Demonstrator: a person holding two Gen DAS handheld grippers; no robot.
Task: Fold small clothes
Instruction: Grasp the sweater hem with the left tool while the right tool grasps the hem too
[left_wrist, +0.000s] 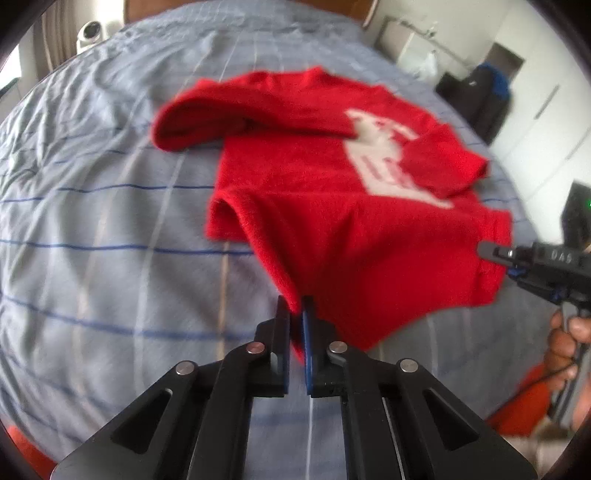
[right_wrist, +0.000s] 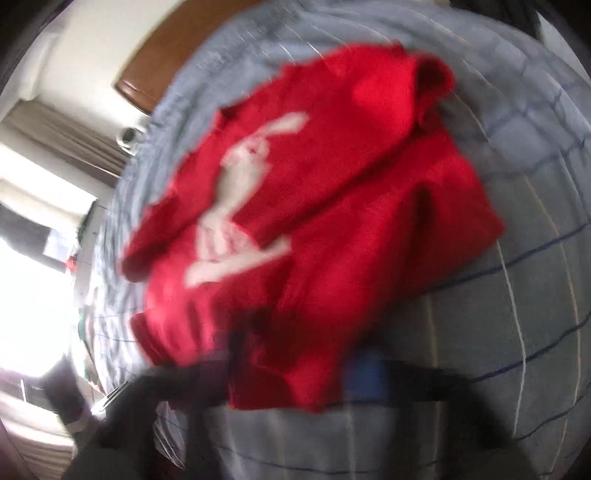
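Note:
A small red sweater (left_wrist: 325, 192) with a white figure on its front lies on the bed, both sleeves folded in over the body. My left gripper (left_wrist: 296, 314) is shut on the sweater's near bottom hem corner and lifts it a little. My right gripper (left_wrist: 491, 253) shows at the right edge of the left wrist view, at the sweater's other bottom corner. In the right wrist view the sweater (right_wrist: 314, 206) fills the middle, and my right gripper (right_wrist: 295, 354) is badly blurred, with the red hem between its jaws.
The bed is covered by a light blue checked sheet (left_wrist: 110, 221). A white camera-like device (left_wrist: 90, 33) stands beyond the far left edge. Dark bags and white furniture (left_wrist: 487, 96) stand at the right. A bright window (right_wrist: 33, 277) is at the left.

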